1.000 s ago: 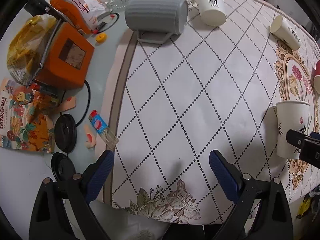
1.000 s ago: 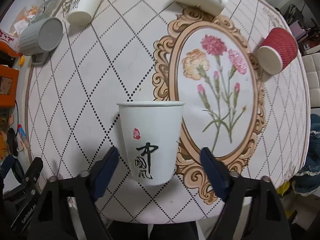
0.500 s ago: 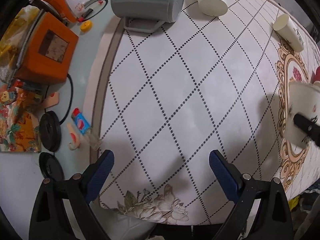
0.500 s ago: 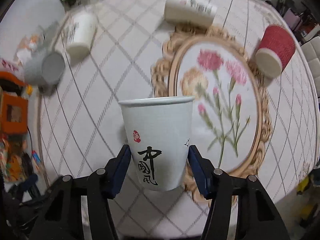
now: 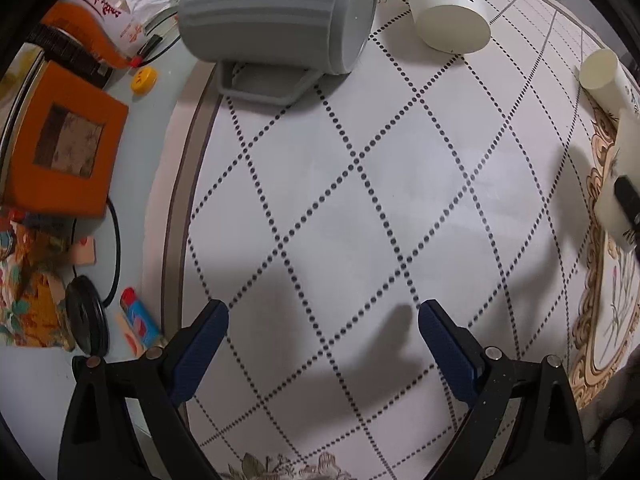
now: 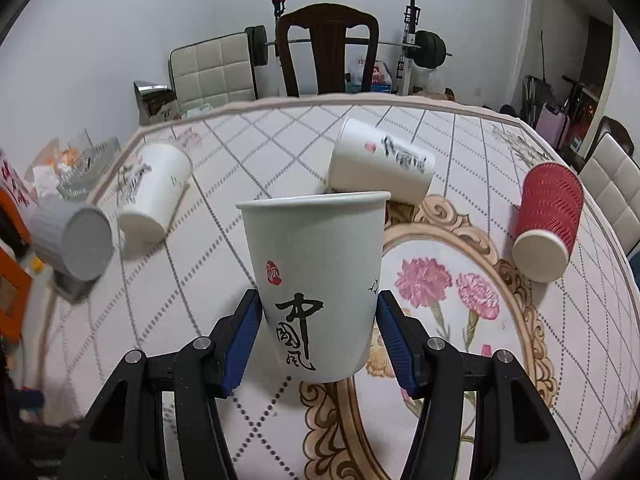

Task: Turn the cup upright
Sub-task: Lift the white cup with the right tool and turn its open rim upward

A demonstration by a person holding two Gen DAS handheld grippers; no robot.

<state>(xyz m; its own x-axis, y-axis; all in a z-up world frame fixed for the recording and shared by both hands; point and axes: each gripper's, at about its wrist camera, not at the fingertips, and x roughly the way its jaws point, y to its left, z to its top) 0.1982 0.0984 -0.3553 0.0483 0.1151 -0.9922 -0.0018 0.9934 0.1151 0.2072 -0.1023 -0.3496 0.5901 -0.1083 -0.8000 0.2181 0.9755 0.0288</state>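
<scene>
My right gripper is shut on a white paper cup with black calligraphy, holding it upright, mouth up, above the tablecloth. The same cup shows at the right edge of the left wrist view. My left gripper is open and empty, low over the diamond-patterned cloth. A grey ribbed mug lies on its side ahead of it, also in the right wrist view. Two white paper cups and a red ribbed cup lie on their sides.
An orange box, snack bags, a lighter and a black cable lie on the bare table to the left of the cloth. A dark wooden chair, a barbell rack and padded chairs stand beyond the table's far edge.
My right gripper closed on the white cup, lifted it and tilted its view up toward the room. My left gripper moved forward toward the grey mug.
</scene>
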